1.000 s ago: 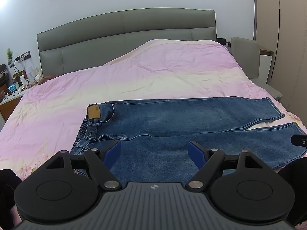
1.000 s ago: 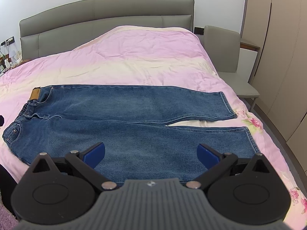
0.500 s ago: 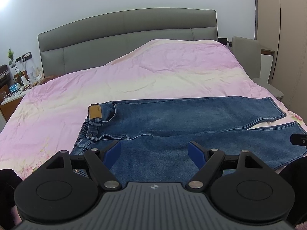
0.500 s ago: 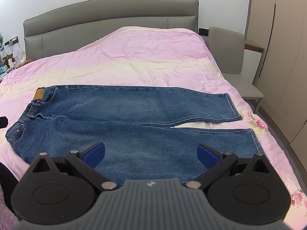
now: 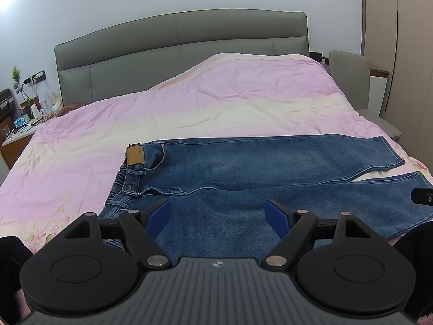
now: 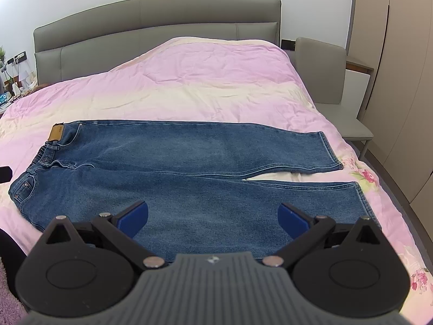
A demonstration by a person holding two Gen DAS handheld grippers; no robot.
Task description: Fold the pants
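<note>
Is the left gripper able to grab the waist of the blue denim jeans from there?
Probably yes. The left gripper is open just above the blue denim jeans, and nothing lies between it and the waist.

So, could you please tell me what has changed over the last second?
Little: the right hand-held gripper swung slightly left, shifting the jeans rightward in its view. The left hand-held gripper barely moved. Both stay open above the jeans, which lie flat, unfolded.
</note>
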